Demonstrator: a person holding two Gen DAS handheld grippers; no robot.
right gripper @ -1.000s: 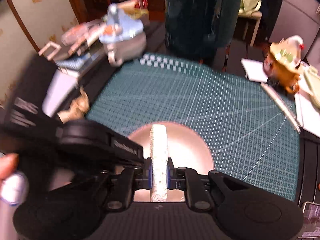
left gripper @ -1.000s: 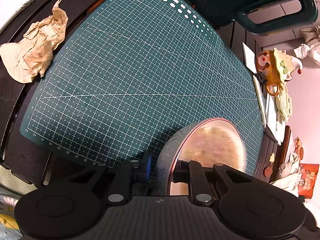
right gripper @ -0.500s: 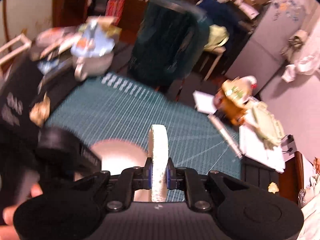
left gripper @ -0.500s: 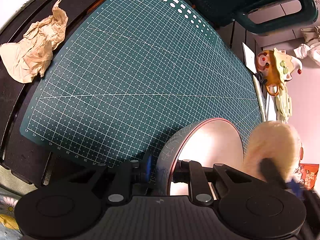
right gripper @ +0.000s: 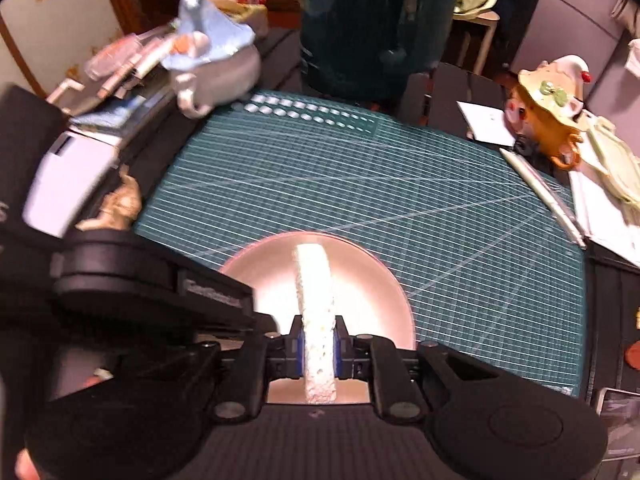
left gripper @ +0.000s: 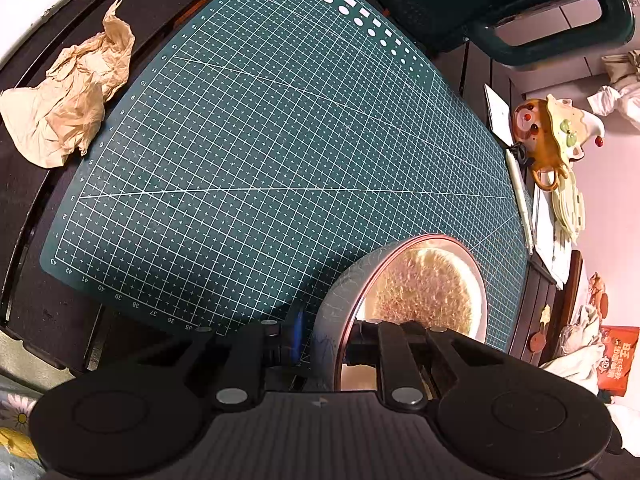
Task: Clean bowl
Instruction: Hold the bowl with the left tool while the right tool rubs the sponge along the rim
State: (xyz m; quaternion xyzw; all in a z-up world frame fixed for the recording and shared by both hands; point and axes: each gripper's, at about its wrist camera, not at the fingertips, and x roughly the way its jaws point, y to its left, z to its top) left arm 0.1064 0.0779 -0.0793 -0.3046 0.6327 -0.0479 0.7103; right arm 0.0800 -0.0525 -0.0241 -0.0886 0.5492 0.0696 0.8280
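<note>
A metal bowl (left gripper: pixel 340 292) with a pinkish inside stands tipped on its edge over the near right corner of the green cutting mat (left gripper: pixel 280 140). My left gripper (left gripper: pixel 336 336) is shut on the bowl's rim, one finger outside and one inside. A round pale sponge (left gripper: pixel 424 288) lies flat against the bowl's inner wall. In the right wrist view my right gripper (right gripper: pixel 318 344) is shut on the sponge (right gripper: pixel 316 292), seen edge-on inside the bowl (right gripper: pixel 368 280). The black body of the left gripper (right gripper: pixel 152 280) fills the left of that view.
Crumpled brown paper (left gripper: pixel 68 108) lies off the mat's left edge. A dark green container with a handle (left gripper: pixel 520 12) stands behind the mat. A brown figurine pot (left gripper: pixel 552 136), a pen (left gripper: pixel 520 196) and papers crowd the right side. A blue-grey pot (right gripper: pixel 212 64) sits at the far left.
The sponge was inside the bowl, swung out to the right of it half a second ago, and is back against the inner wall now. The left gripper and bowl have not moved.
</note>
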